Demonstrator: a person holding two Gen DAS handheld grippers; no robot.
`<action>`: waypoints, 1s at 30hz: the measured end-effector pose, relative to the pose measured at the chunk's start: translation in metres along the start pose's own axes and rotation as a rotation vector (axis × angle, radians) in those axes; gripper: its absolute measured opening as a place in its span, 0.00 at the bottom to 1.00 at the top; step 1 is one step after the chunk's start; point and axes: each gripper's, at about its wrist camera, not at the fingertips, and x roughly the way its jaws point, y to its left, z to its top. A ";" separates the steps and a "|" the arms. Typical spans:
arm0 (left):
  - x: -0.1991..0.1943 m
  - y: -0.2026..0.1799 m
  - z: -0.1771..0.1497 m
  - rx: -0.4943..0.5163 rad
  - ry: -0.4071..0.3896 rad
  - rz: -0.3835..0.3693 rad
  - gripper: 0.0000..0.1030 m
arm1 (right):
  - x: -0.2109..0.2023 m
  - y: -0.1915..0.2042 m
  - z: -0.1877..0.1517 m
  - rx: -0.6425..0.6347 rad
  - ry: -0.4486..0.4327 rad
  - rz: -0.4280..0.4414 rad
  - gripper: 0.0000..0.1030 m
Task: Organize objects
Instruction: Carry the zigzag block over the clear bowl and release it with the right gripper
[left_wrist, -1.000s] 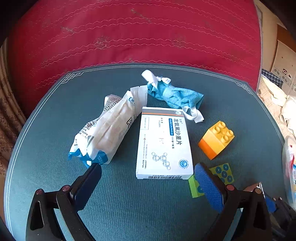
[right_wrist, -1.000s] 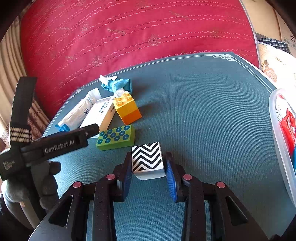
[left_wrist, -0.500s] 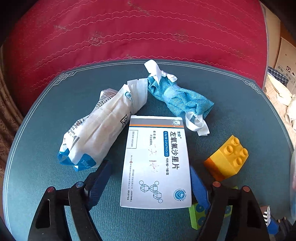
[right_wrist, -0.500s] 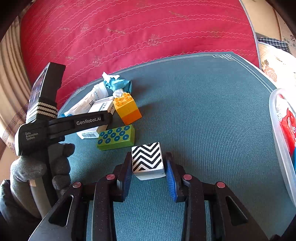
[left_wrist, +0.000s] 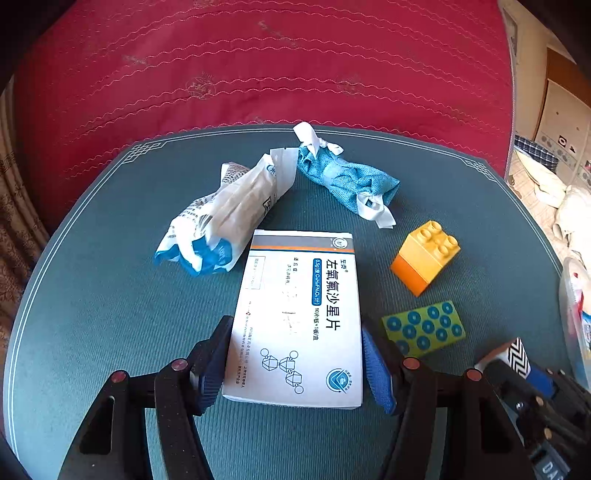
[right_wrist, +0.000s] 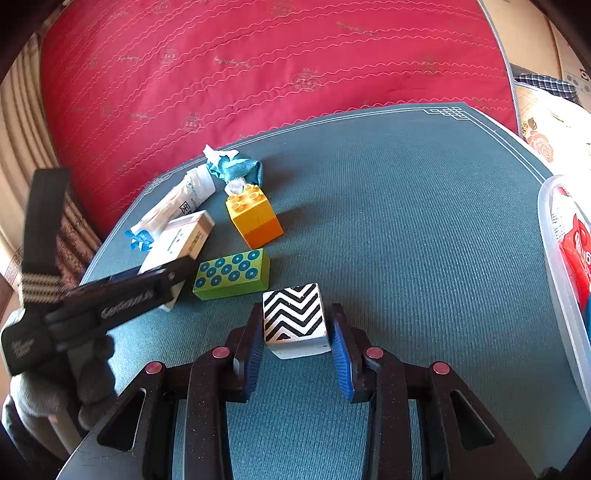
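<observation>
My left gripper (left_wrist: 295, 360) is shut on a white medicine box (left_wrist: 299, 317) that lies on the teal mat, its fingers pressing both long sides. The box also shows in the right wrist view (right_wrist: 181, 240). My right gripper (right_wrist: 295, 339) is shut on a black-and-white zigzag block (right_wrist: 293, 317), resting on the mat; the block shows at the lower right of the left wrist view (left_wrist: 517, 356). A green dotted block (left_wrist: 424, 326) (right_wrist: 232, 275) and a yellow-orange brick (left_wrist: 424, 256) (right_wrist: 255, 216) lie between the two grippers.
A white-and-blue packet (left_wrist: 225, 218) and a crumpled blue cloth (left_wrist: 343, 181) lie at the back of the teal mat (right_wrist: 406, 221). A clear plastic bin (right_wrist: 561, 280) with red packaging stands at the right edge. A red quilted bed (right_wrist: 258, 66) lies behind.
My left gripper has moved forward over the medicine box and closed onto its sides. The right gripper has stayed still, holding the zigzag block.
</observation>
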 end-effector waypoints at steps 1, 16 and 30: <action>-0.004 0.002 -0.003 -0.003 -0.003 -0.004 0.66 | 0.000 0.000 0.000 0.000 0.000 0.000 0.34; -0.063 0.005 -0.021 -0.022 -0.081 -0.021 0.66 | -0.029 -0.009 0.007 0.060 -0.075 0.039 0.33; -0.067 -0.036 -0.023 0.075 -0.082 -0.047 0.66 | -0.098 -0.071 0.024 0.184 -0.262 -0.119 0.33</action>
